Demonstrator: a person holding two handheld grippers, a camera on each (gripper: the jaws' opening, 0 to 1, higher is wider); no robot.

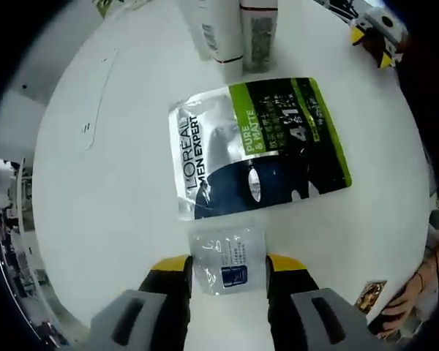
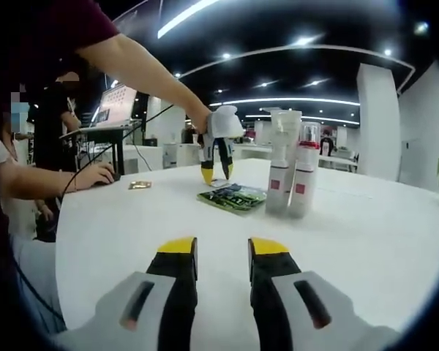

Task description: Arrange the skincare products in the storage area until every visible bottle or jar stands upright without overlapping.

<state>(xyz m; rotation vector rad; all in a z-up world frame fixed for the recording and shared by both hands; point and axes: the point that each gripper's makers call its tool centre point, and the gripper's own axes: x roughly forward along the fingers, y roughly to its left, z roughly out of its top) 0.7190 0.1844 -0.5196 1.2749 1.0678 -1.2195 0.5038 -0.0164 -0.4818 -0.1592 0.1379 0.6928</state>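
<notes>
Left gripper view: left tongs (image 1: 229, 265) straddle clear sachet (image 1: 227, 258), gripping unclear | right tongs (image 2: 222, 248) narrow, empty

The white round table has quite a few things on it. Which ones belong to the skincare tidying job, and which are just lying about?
Part of the job:
- small clear plastic sachet, between the left hand-held gripper's open jaws
- flat silver, black and green L'Oreal pouch, lying flat
- two tall white bottles with red bands, standing upright

Just lying about:
- small gold foil packet
- laptop on a stand
</notes>
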